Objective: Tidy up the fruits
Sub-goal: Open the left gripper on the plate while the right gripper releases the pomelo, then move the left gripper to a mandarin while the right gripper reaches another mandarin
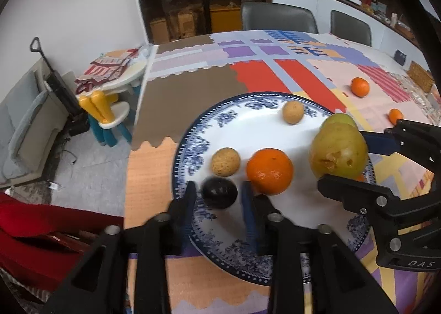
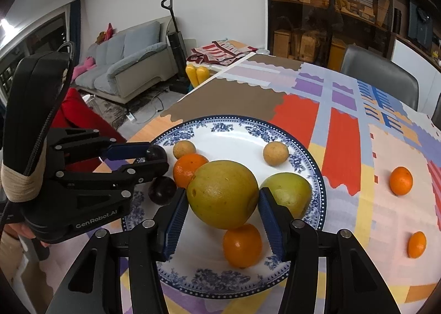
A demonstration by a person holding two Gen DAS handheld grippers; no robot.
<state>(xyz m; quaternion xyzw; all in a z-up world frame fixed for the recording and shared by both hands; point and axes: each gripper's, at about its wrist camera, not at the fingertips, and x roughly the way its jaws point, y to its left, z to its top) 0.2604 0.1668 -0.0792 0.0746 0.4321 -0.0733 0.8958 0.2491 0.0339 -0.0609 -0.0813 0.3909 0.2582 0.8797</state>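
A blue-and-white plate [image 1: 187, 145] [image 2: 317, 165] sits on the patchwork tablecloth. My left gripper [image 1: 219, 194] [image 2: 154, 158] stands open around a dark plum [image 1: 219, 193] that rests on the plate, its pads just clear of it. A second dark plum [image 2: 162, 190] lies beside it. My right gripper [image 2: 222, 203] [image 1: 355, 159] is shut on a large yellow-green fruit [image 2: 223, 192] [image 1: 339, 151] held over the plate. Also on the plate are two tan round fruits [image 1: 225, 161] [image 1: 293, 112], an orange [image 1: 269, 171], another orange [image 2: 242, 245] and a second green fruit [image 2: 286, 192].
Two loose oranges [image 2: 401, 180] [image 2: 416, 244] lie on the cloth to the right of the plate. A woven basket [image 1: 420, 77] stands at the far right. Grey chairs [image 1: 278, 17] line the far side. The table edge runs just left of the plate.
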